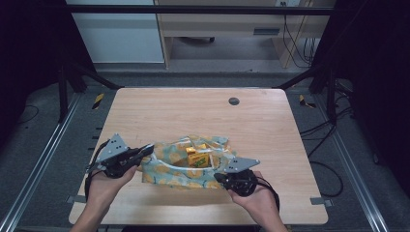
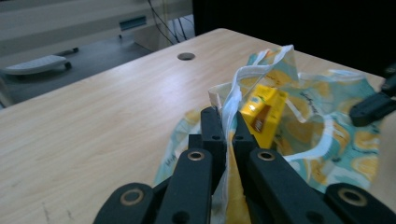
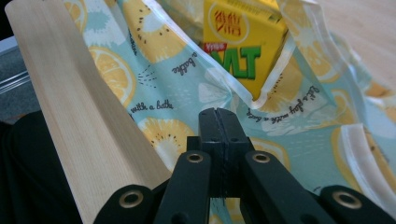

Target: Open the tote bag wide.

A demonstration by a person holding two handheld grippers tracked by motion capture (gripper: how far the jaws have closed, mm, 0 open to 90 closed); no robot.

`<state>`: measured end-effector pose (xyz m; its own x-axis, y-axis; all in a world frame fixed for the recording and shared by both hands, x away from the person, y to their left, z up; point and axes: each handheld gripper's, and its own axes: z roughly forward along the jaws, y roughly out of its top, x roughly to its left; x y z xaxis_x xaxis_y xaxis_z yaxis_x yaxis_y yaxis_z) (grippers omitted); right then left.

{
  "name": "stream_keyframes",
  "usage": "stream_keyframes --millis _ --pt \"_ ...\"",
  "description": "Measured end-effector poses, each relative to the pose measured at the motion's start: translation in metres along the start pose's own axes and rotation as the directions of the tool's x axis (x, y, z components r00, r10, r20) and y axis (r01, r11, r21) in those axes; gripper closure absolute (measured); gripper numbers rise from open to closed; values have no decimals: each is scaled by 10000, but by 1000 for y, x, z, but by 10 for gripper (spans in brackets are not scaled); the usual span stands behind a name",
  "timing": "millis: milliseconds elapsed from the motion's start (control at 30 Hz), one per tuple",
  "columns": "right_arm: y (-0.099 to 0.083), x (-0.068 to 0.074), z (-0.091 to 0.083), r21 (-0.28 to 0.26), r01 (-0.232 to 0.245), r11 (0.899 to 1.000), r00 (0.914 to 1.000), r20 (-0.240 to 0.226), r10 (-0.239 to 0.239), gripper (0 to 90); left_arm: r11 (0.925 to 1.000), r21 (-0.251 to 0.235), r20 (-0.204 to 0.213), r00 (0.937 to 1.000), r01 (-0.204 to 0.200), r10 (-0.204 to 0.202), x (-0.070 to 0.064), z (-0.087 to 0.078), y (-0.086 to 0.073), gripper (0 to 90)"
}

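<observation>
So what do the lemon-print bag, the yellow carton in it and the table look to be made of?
Bag: thin woven cloth, matte, by its soft folds and white stitched trim. Yellow carton: printed paperboard, slightly glossy, with sharp creased edges; likely a drink box. Table: light wood-grain top, smooth, possibly laminate rather than solid wood.

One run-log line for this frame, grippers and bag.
left gripper: shut on lemon-print bag edge | right gripper: shut, over bag fabric | yellow drink carton: inside bag | bag: on table
</observation>
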<state>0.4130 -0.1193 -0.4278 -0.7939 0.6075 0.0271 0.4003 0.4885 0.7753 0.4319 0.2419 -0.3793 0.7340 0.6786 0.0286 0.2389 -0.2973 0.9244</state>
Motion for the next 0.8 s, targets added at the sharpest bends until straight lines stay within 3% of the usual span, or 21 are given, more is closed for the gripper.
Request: stream_keyframes --millis 300,567,800 --pt "-13 0 11 275 -124 9995 9998 -126 128 900 9992 171 530 9980 -356 347 -11 -5 -18 890" --pt "-22 -3 15 520 -258 9983 9996 -92 264 900 9944 850 706 9959 -621 562 -16 2 -37 890" --pt "-29 -5 18 813 -296 9962 9995 -90 304 900 9890 1361 811 9956 -574 466 -18 10 -54 891"
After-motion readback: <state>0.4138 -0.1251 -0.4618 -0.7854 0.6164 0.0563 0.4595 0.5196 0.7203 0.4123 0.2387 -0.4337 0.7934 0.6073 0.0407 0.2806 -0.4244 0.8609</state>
